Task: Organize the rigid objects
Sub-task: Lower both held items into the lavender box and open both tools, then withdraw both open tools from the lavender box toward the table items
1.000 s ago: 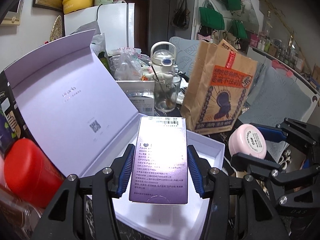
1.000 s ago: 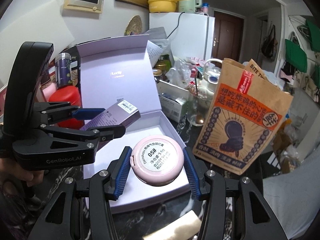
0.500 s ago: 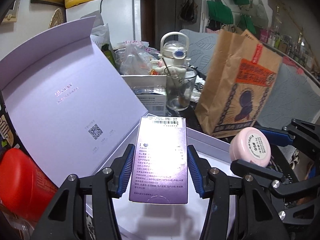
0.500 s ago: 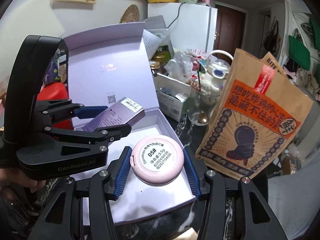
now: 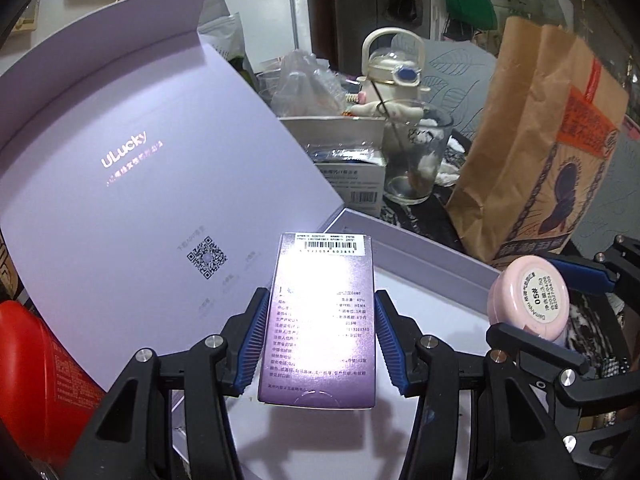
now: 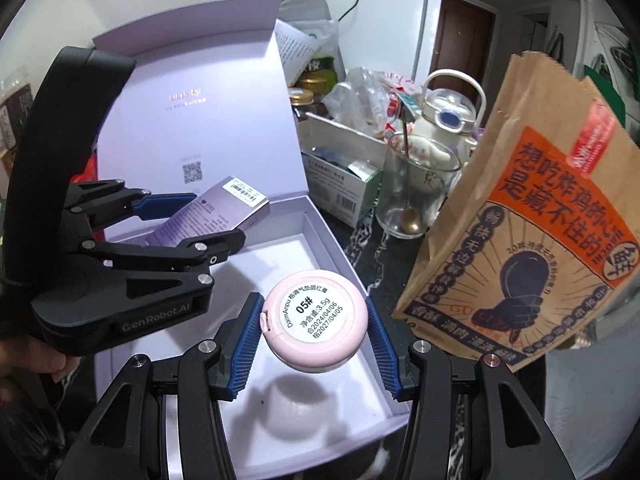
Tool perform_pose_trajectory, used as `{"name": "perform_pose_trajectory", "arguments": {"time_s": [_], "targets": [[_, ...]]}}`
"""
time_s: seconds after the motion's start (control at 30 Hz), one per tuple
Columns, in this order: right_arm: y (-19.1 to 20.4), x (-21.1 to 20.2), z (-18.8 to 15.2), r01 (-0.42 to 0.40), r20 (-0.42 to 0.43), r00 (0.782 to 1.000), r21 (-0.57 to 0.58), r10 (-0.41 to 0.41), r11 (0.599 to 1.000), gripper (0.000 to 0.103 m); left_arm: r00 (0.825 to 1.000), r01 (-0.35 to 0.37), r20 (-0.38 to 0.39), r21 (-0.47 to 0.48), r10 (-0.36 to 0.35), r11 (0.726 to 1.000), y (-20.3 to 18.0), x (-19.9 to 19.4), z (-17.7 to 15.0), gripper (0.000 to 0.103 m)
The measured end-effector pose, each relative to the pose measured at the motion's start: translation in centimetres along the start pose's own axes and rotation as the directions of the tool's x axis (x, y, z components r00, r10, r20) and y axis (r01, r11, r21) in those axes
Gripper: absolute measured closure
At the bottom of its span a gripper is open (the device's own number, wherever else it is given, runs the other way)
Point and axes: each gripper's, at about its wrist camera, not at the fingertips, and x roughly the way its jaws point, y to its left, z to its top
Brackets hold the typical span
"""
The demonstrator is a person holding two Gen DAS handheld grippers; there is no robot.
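Black left gripper (image 5: pixel 318 340) and right gripper (image 6: pixel 314 338), blue ribbed jaws, silver screws.

— Purple carton (image 5: pixel 318 320), barcode label on top end, held tilted at centre frame over the open lilac gift box (image 6: pixel 332 256).

— And lower centre, right view: round pink compact (image 6: pixel 315 326), white "05#" label facing up, above the box's white floor.

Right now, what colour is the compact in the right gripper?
Pale pink compact, white round label; clearest in the right wrist view.

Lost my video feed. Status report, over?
Left gripper shut on purple carton. Right gripper shut on pink compact. Both above open lavender gift box; box floor bare.
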Motion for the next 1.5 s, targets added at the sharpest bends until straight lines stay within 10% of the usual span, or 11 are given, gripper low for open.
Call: {"name": "perform_pose_trajectory", "arguments": {"time_s": [0.53,1.5], "targets": [[1.2,3.9,-0.9,0.017,-0.126,0.992,-0.008,-0.018,1.0,0.052,0.995,-0.083,-0.045,0.04,0.085,0.996,-0.4,1.9,-0.6,0.052],[-0.9,-1.3,-1.0,0.102,-0.082,0.992,0.065,-0.097,0.993,0.039,1.0,0.019,-0.003,0.024,-0.018,1.0,-1.7,-2.1,0.3,0.052]]}}
